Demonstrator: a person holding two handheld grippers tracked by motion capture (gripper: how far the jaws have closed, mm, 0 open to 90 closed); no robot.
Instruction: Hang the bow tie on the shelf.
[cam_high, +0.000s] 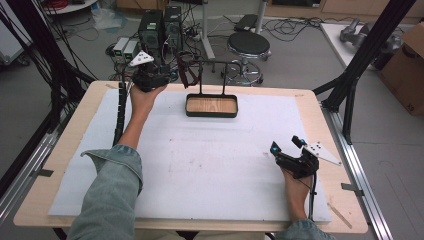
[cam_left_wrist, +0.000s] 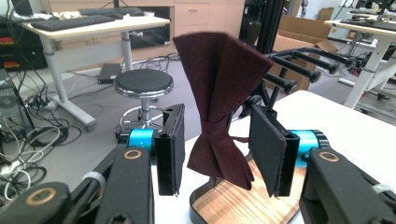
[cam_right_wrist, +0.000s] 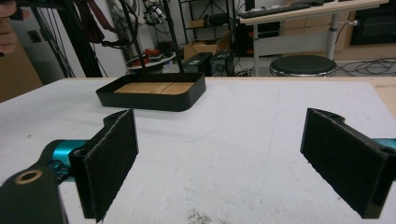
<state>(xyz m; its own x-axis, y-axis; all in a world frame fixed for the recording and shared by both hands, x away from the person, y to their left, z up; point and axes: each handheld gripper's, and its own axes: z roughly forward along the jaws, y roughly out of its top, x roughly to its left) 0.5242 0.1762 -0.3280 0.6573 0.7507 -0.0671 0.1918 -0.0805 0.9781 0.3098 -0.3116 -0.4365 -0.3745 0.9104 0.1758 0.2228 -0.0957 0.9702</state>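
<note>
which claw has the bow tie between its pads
The left claw, raised at the rack behind the tray: the maroon bow tie hangs between its parted pads. The right claw gapes over bare white table.

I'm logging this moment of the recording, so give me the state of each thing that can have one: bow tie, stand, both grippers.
Bow tie: hanging on the stand's rail, between the left fingers, untouched by them.
Stand: upright at the table's far edge, wooden tray bare.
Left gripper: open, fingers either side of the bow tie.
Right gripper: open wide, holding nothing, low over the white mat.
</note>
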